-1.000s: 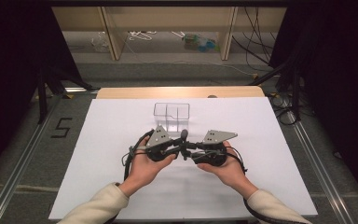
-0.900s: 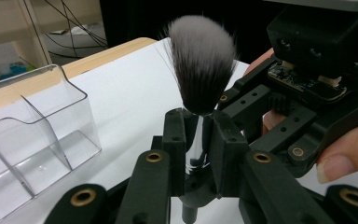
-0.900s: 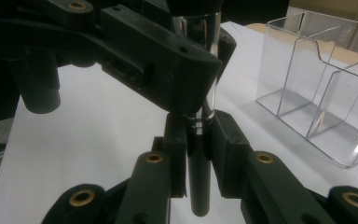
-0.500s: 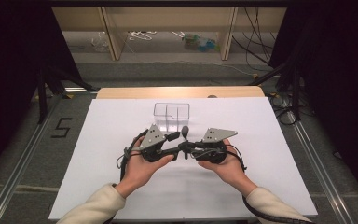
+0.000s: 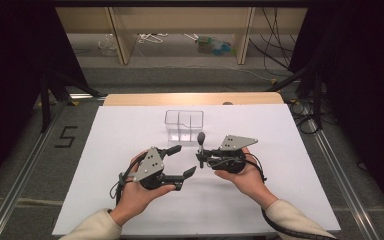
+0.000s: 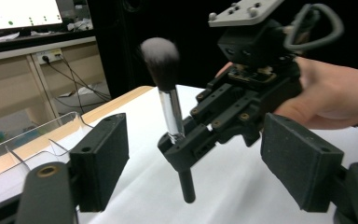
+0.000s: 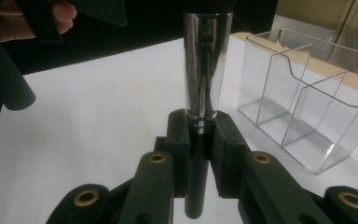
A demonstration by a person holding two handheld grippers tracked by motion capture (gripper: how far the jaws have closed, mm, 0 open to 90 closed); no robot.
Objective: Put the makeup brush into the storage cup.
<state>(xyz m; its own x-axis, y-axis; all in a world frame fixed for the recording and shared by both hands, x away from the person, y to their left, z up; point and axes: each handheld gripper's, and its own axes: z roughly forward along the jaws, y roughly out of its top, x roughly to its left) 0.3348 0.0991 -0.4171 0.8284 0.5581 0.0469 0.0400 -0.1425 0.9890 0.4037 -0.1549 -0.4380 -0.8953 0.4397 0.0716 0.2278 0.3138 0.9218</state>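
Gripping chrome-ferruled brush (image 7: 204, 74) (soft domed bristles), right gripper (image 5: 200, 158).

The makeup brush (image 6: 171, 116) clamped upright in the matt black plastic right gripper (image 5: 201, 157) has a soft, dark, fluffy bristle head, a glossy mirror-like metal ferrule and a smooth matt black handle. Just beyond that gripper stands a clear, glossy plastic divided box (image 5: 183, 124). Under both grippers lies smooth matt white table covering (image 5: 280, 130), edged with pale wood.
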